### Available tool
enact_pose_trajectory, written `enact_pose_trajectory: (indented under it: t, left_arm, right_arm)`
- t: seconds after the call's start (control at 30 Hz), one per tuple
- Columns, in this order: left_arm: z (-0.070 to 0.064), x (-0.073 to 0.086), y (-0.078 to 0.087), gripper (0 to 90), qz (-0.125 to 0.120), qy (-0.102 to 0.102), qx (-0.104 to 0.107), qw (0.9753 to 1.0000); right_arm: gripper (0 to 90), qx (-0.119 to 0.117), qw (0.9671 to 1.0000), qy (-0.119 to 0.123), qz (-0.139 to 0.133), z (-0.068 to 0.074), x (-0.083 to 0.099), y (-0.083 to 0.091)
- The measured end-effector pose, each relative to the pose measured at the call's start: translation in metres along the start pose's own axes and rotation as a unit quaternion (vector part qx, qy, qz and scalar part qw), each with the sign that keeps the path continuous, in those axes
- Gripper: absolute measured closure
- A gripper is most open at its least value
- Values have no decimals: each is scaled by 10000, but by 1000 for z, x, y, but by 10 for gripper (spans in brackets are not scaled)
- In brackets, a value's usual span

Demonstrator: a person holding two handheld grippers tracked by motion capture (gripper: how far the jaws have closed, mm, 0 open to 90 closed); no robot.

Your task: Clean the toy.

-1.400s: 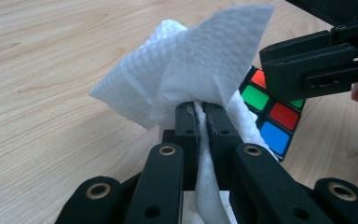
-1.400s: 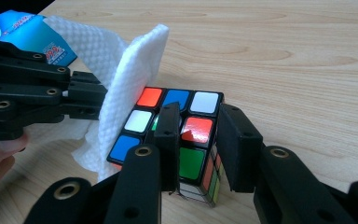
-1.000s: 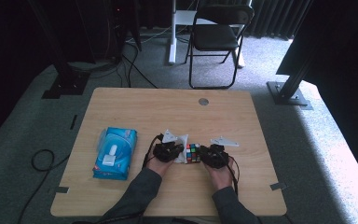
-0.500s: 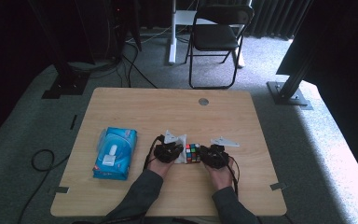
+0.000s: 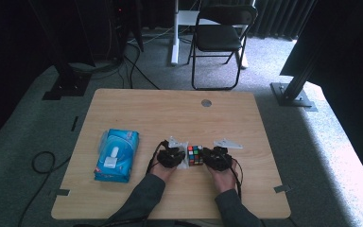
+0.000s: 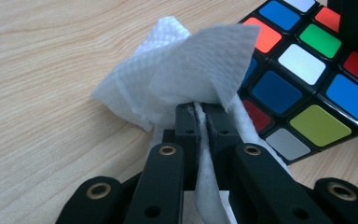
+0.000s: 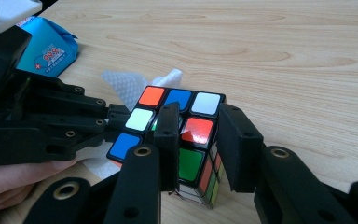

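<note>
Both tongs (image 5: 194, 157) flank cube (image 5: 195, 154).

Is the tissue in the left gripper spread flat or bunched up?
Bunched: the tissue rises in crumpled folds from the shut left gripper.

The cube (image 7: 182, 140) has a black frame with stickers in orange, blue, white, red, green and yellow; the tissue (image 6: 186, 74) is white with a fine embossed dot pattern; the pack (image 5: 116, 154) is light blue with a white label; the table (image 5: 170, 109) is pale woodgrain; both grippers' jaws are black
</note>
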State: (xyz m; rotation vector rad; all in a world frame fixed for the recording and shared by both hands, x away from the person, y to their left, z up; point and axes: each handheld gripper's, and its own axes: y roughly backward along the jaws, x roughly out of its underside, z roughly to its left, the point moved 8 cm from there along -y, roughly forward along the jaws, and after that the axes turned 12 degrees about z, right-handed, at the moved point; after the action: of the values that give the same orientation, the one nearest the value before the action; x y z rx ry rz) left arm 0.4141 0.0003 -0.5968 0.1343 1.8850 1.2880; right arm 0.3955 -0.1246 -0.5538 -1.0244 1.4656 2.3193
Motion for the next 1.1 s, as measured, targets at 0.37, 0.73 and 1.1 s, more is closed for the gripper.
enact_pose_trajectory:
  t: [0.37, 0.73, 1.1]
  left_arm:
    - [-1, 1, 1, 858, -26, -7, -20, 10000]
    - [-4, 3, 8, 853, -173, 0, 119, 9998]
    - [-13, -3, 29, 850, -462, -106, 213, 9986]
  right_arm:
    - [700, 6, 10000, 5, 0, 0, 0, 0]
    - [700, -3, 10000, 4, -8, 0, 0, 0]
    - [700, -4, 10000, 4, -11, 0, 0, 0]
